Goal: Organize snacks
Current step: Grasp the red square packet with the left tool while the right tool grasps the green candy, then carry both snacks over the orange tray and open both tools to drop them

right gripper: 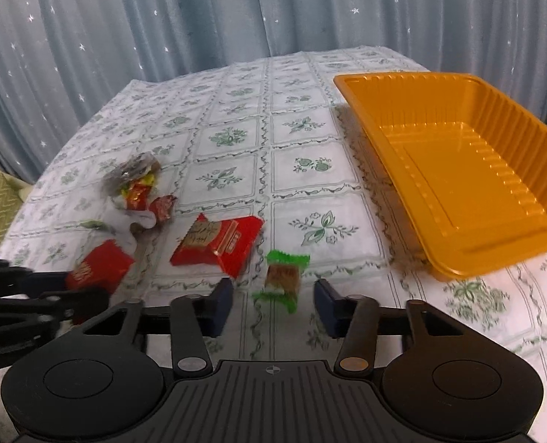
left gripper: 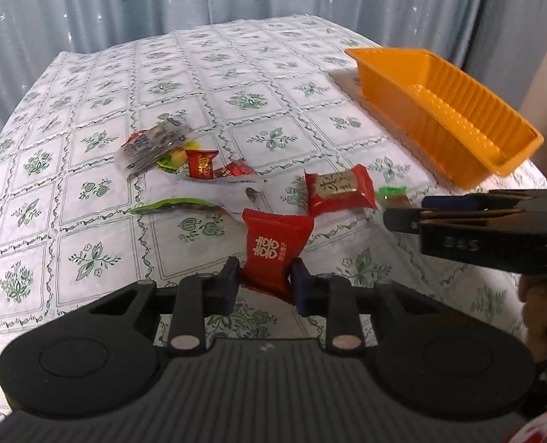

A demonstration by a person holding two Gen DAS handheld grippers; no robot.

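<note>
Right wrist view: right claw (right gripper: 273, 297) apart, fingers either side of the green-wrapped candy (right gripper: 282, 277), pads not touching it.
Candy axis: long axis runs away from the claw, twisted green ends near and far; the fingers face its long sides.
Candy position: flat on the desk (right gripper: 236, 155), centred in the gap, just ahead of the fingertips.
Left wrist view: left claw (left gripper: 264, 277) clamped on the red packet (left gripper: 275, 247), which stands between its pads.
Orange tray (right gripper: 454, 170): empty, ahead and to the right of both claws; the right claw is the nearer.
Judgement: the closing pinch should meet the candy squarely.
</note>
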